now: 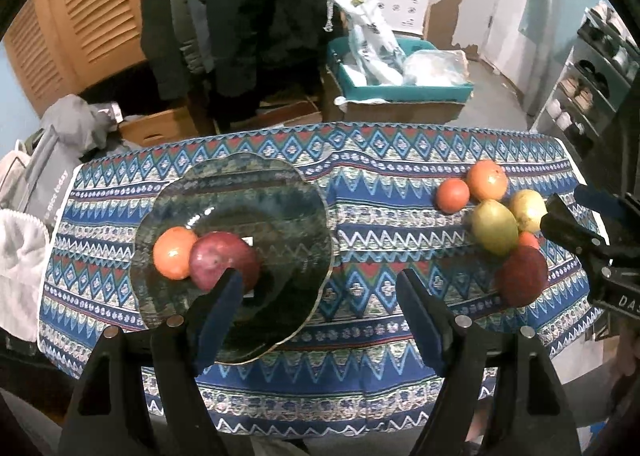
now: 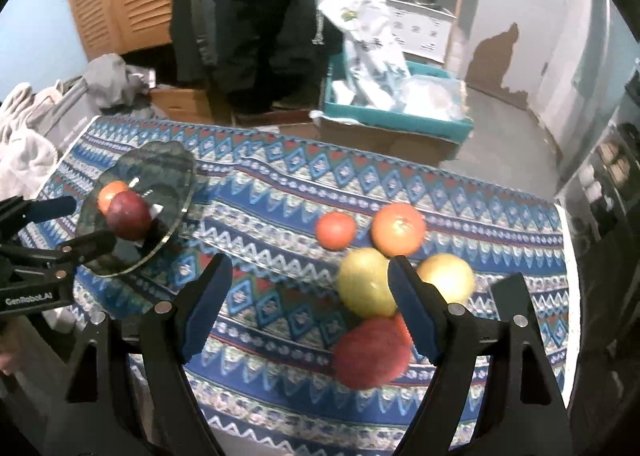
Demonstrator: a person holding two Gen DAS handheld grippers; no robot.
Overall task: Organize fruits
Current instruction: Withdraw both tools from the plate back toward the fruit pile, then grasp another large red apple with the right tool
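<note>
- Cluttered room behind: louvred wooden doors, a person in dark clothes standing at the far side, a teal bin [image 1: 400,90] stuffed with plastic bags on a cardboard box.
- Worktop [image 1: 360,396] wears a blue zigzag-patterned cloth.
- Glass plate [image 1: 240,192] sits on the left part of the cloth. It already carries an orange fruit [image 1: 174,254] and a dark red fruit [image 1: 222,266], touching each other.
- Loose pile on the right: small orange-red fruit [image 2: 336,230], larger orange [image 2: 398,230], green-yellow fruit [image 2: 366,282], yellow fruit [image 2: 448,280], fuzzy red fruit [image 2: 372,352] nearest; another reddish one is mostly hidden behind it.
- Left hand-held gripper [image 1: 320,296]: fingers apart, nothing between them, over the plate's near-right edge.
- Right hand-held gripper [image 2: 310,296]: fingers apart, empty, hovering above the cloth at the left edge of the pile; its right finger overlaps the green-yellow fruit in view, contact not confirmed.
- Step, my read: between transfers. Two fruits plated, about six to go, right side lining up the next pick.
- Next move calls for: centre the right jaws on one fruit, likely the green-yellow or the fuzzy red, descend, close, then carry left to the plate.
- Watch: pile is tightly packed, so a finger must slot between neighbours without rolling them off the near edge.
</note>
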